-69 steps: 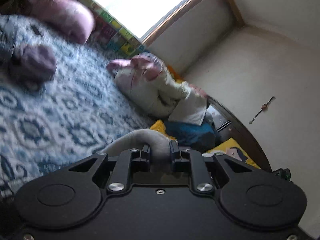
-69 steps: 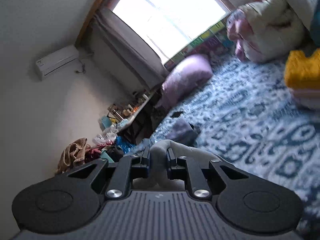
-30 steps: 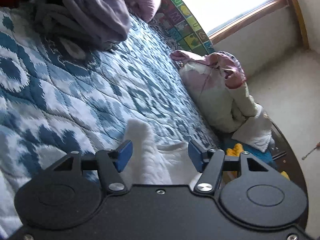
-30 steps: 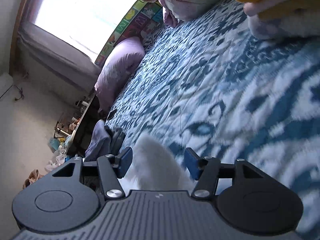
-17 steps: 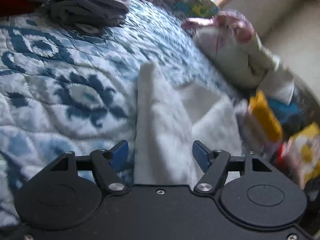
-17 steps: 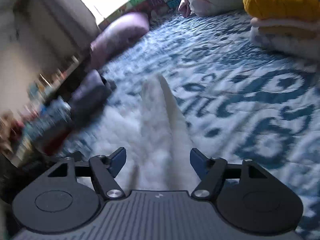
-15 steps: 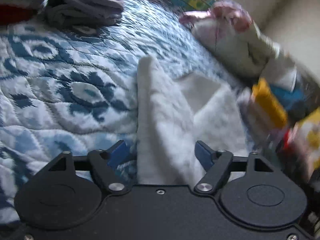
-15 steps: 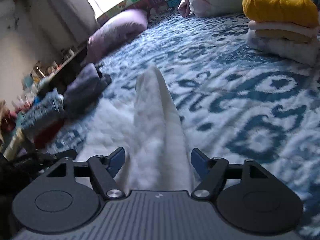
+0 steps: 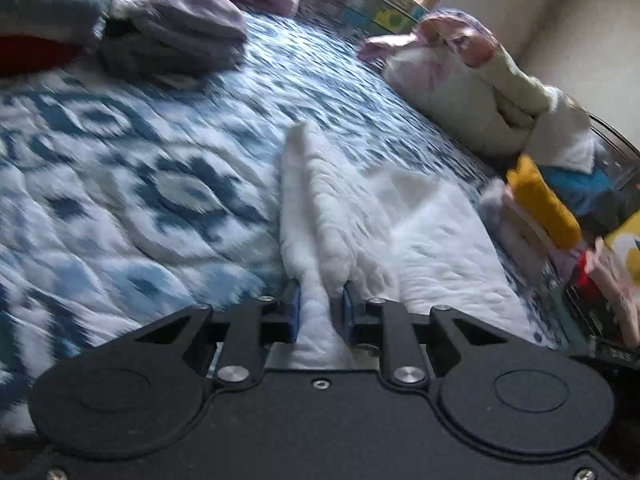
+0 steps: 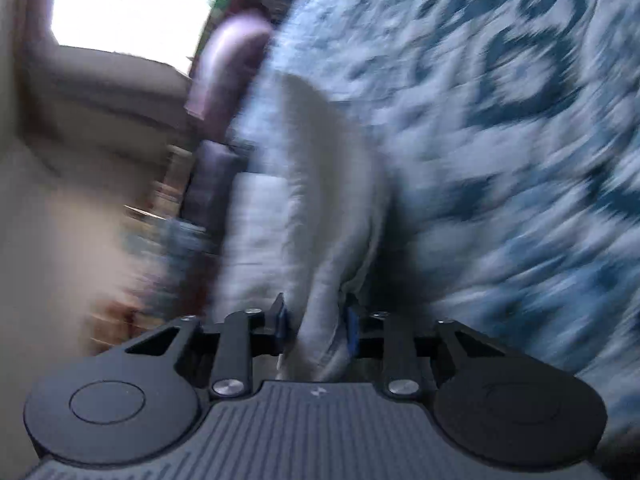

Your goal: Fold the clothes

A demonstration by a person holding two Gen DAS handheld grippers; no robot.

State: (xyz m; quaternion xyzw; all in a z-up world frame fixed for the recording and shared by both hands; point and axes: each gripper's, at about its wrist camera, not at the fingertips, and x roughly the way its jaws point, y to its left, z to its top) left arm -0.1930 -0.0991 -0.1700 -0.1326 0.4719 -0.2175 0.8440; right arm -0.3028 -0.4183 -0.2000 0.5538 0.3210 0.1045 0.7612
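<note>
On the blue patterned quilt [image 9: 120, 152], left wrist view: my left gripper [image 9: 319, 308] is clamped on a bunched ridge of the white fleece garment [image 9: 420, 224], which lies spread toward a folded stack [image 9: 536, 208]. Right wrist view, blurry: my right gripper [image 10: 314, 322] pinches the same white fleece garment [image 10: 320, 184], quilt [image 10: 520, 120] on the right.

The white garment [image 9: 340, 216] looks fluffy, a soft fleecy cloth. Under it the blue-and-white bedspread [image 9: 120, 184] is quilted, matt fabric. The left gripper [image 9: 319, 312] is matt black plastic with shiny metal screws.
</note>
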